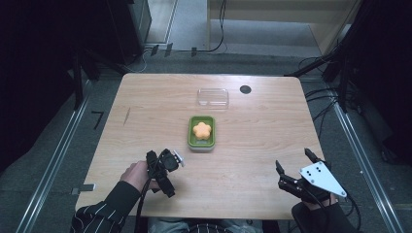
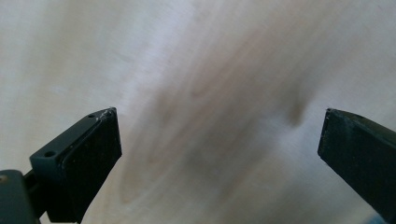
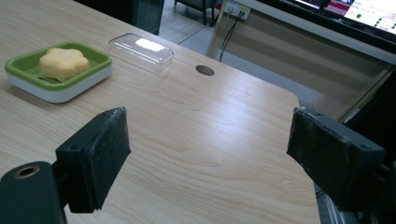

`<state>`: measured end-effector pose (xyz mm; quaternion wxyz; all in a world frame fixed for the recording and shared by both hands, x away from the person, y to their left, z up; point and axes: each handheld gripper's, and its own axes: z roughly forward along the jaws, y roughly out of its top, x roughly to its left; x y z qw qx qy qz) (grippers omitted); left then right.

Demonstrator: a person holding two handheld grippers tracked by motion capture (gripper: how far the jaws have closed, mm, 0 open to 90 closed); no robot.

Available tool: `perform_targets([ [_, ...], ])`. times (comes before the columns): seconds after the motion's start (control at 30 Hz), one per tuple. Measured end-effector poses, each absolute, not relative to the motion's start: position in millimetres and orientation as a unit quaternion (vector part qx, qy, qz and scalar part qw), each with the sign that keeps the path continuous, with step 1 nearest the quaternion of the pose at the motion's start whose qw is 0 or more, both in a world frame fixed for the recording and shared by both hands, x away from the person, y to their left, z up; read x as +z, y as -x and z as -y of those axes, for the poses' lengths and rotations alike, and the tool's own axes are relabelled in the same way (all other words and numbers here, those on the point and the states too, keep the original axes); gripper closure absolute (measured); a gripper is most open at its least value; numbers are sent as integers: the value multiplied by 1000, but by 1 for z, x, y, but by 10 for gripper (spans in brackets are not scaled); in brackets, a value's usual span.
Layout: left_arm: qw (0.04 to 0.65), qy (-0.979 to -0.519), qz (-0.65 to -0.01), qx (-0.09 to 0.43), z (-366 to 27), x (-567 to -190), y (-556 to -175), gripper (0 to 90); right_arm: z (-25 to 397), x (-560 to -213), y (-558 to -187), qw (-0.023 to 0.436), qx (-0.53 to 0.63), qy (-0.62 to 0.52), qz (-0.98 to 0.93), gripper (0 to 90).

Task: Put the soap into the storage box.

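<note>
A green soap dish (image 1: 192, 138) (image 3: 18, 63) sits mid-table with a yellow flower-shaped soap (image 1: 201, 129) (image 3: 63, 63) in it. Its clear plastic lid (image 1: 213, 97) (image 3: 141, 52) lies apart, farther back on the table. My left gripper (image 1: 167, 167) (image 2: 219, 140) hangs open low over bare wood at the front left, jaws wide with nothing between them. My right gripper (image 1: 294, 165) (image 3: 208, 144) is open near the front right corner, pointing toward the dish and lid, and it holds nothing.
The wooden table (image 1: 145, 111) has a round cable hole (image 1: 245, 89) (image 3: 204, 70) near its back edge, right of the lid. Cables run over the floor behind the table. A pale cabinet wall (image 3: 289, 51) stands beyond it.
</note>
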<state>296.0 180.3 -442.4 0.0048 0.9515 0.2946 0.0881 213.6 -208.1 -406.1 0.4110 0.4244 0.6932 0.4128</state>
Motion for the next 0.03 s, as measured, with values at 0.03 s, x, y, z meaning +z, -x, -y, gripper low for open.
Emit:
perform_targets([
  [0.03, 11, -950, -298, 96, -181, -443, -297, 0, 208, -406, -214, 411, 412, -425, -693, 133],
])
